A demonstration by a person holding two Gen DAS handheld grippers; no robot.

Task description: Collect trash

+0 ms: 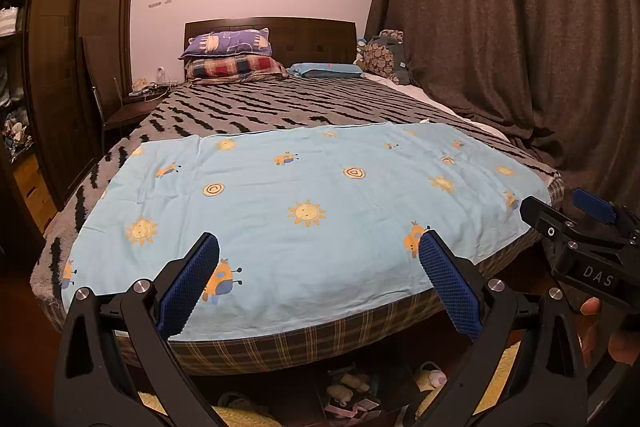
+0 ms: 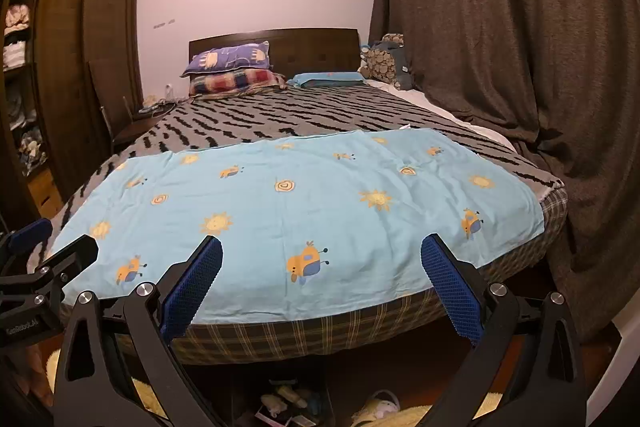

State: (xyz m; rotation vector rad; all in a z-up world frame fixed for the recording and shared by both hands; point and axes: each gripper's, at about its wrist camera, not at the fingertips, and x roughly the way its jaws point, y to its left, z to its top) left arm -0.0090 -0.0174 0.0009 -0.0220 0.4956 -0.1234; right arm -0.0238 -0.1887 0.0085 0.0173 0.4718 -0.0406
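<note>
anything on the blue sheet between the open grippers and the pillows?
No. Both views show the blue sheet bare, then bare striped blanket up to the pillows. Left gripper and right gripper hold nothing.

A small white scrap (image 1: 427, 121) (image 2: 405, 126) lies on the bed (image 1: 256, 111), touching the far edge of the blue cloth (image 1: 320, 187), out toward 1 o'clock. It looks flat and crumpled, too small to tell what it is made of. Down at 6 o'clock, on the floor just under the foot of the bed, sits a loose heap of litter (image 1: 352, 387) (image 2: 288, 397): pale, lumpy bits in shadow, with a flat pink-and-white packet (image 1: 350, 407) (image 2: 276, 415) lying on its near side.
</note>
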